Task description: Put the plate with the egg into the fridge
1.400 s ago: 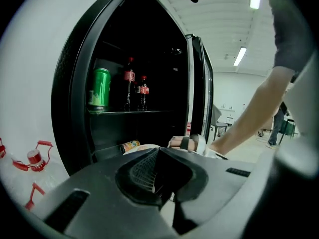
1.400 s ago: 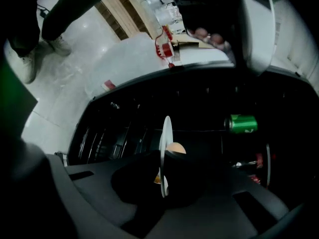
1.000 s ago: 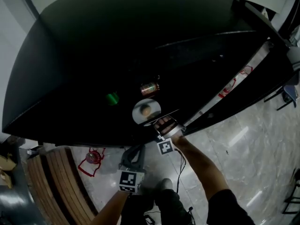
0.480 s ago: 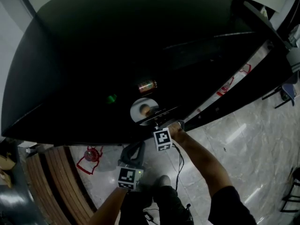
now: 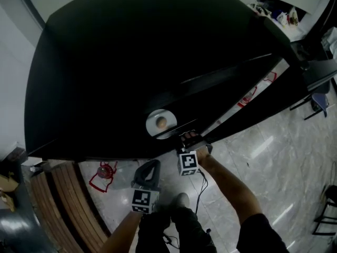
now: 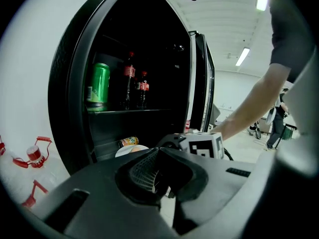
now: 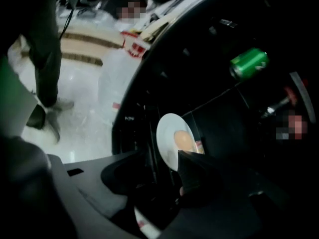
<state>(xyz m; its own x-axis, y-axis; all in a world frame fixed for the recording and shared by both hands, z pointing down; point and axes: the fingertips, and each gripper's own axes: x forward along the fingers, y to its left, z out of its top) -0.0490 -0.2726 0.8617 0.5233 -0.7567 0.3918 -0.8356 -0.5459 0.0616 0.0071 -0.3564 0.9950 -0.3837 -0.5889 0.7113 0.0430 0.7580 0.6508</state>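
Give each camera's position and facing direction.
Head view: on the person's head, looking down at the fridge, plate and egg; left forearm, right forearm, left tool and right tool show.
Left gripper view: rides the left tool, faces the open fridge over shut jaws; right forearm shows.
Right gripper view: rides the right tool, faces the plate over jaws just opened, its rim at their tips, ungripped; a leg shows.
Shared: all three see the plate.
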